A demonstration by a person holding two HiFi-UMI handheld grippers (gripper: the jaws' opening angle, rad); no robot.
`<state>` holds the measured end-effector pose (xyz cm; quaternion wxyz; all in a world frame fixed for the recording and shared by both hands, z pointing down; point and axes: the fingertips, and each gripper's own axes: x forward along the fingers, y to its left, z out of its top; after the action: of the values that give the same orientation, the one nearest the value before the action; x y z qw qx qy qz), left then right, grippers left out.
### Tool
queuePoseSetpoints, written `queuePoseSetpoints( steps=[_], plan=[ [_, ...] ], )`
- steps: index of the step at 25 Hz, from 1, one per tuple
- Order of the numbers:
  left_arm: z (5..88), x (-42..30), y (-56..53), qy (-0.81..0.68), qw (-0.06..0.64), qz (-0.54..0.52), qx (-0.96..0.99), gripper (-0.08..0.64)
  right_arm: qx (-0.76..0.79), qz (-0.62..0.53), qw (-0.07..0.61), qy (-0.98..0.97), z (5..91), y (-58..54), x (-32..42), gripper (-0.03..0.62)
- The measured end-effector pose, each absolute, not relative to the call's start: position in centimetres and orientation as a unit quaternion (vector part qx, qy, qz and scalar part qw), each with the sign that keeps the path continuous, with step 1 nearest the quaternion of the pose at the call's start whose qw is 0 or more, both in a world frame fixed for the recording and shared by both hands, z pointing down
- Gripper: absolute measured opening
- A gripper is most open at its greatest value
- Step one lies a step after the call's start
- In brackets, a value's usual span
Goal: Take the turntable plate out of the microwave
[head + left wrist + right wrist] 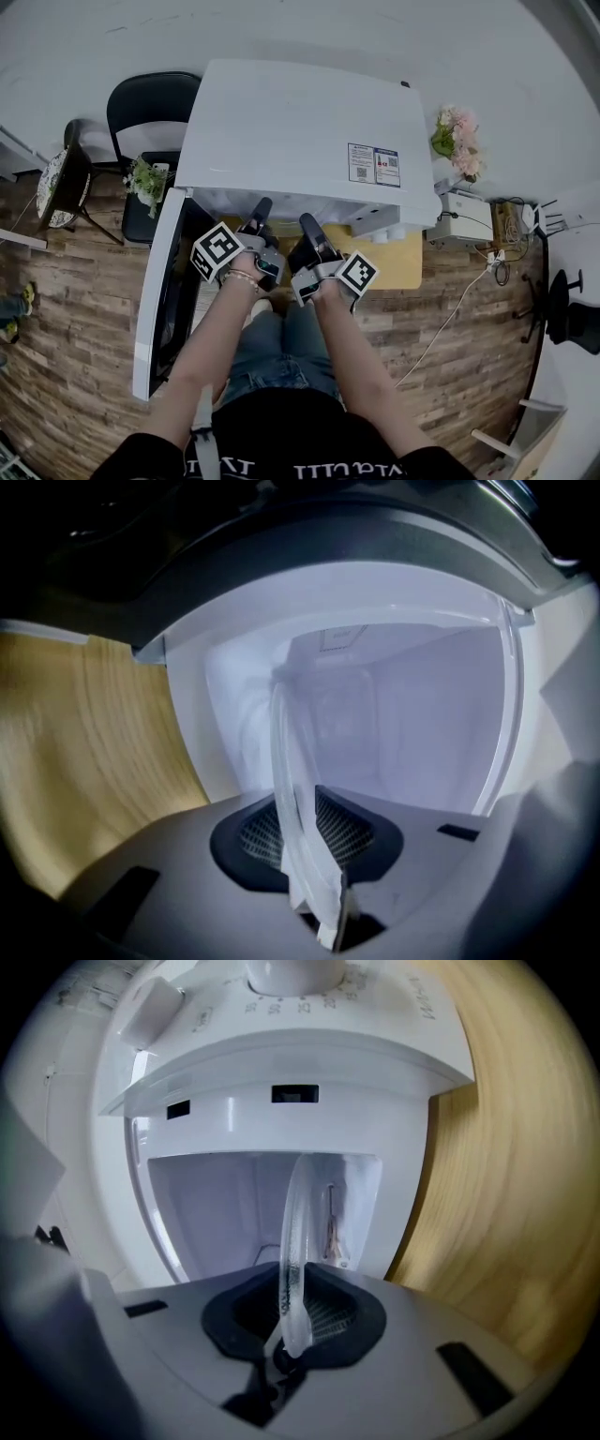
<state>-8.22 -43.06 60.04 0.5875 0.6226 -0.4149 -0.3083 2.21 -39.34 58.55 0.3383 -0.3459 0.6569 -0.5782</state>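
The white microwave (291, 131) sits at 12 o'clock from the person, on a wooden surface (398, 262). Its door (164, 300) hangs open at 9 o'clock. Both grippers reach into the opening, side by side.

In the head view the top of the microwave hides the turntable plate. The gripper views show it. It is clear glass, seen from its thin edge. In the left gripper view the turntable plate (292, 789) runs from the jaws toward 12 o'clock, into the white box. In the right gripper view the same plate (295, 1241) stands in front of the opening. It looks to be at the mouth of the microwave, not yet fully out.

The left gripper (260, 211) is nearly closed, and its pads squeeze the plate's rim. The right gripper (307, 228) is nearly closed on the rim too. Nothing else is in either one.

I think the plate is stiff, smooth and a bit heavy. Glass is slippery, and it will break if it falls. The rim is the best place to hold it, one gripper on each side. It should stay flat and come out slowly, so it does not bump the door frame.
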Motion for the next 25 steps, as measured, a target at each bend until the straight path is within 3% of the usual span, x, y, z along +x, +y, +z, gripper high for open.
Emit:
queuePoseSetpoints(
  steps=[16, 25],
  plan=[
    [58.0, -8.7, -41.5, -0.366, 0.598, -0.403, 0.588, 0.034, -0.302, -0.574, 0.324, 0.689, 57.0, -35.0, 3.3, 0.057],
    [56.5, -8.8, -36.3, -0.384, 0.59, -0.418, 0.574, 0.031, -0.303, -0.534, 0.193, 0.766, 55.7, -31.1, 3.2, 0.077]
  ],
)
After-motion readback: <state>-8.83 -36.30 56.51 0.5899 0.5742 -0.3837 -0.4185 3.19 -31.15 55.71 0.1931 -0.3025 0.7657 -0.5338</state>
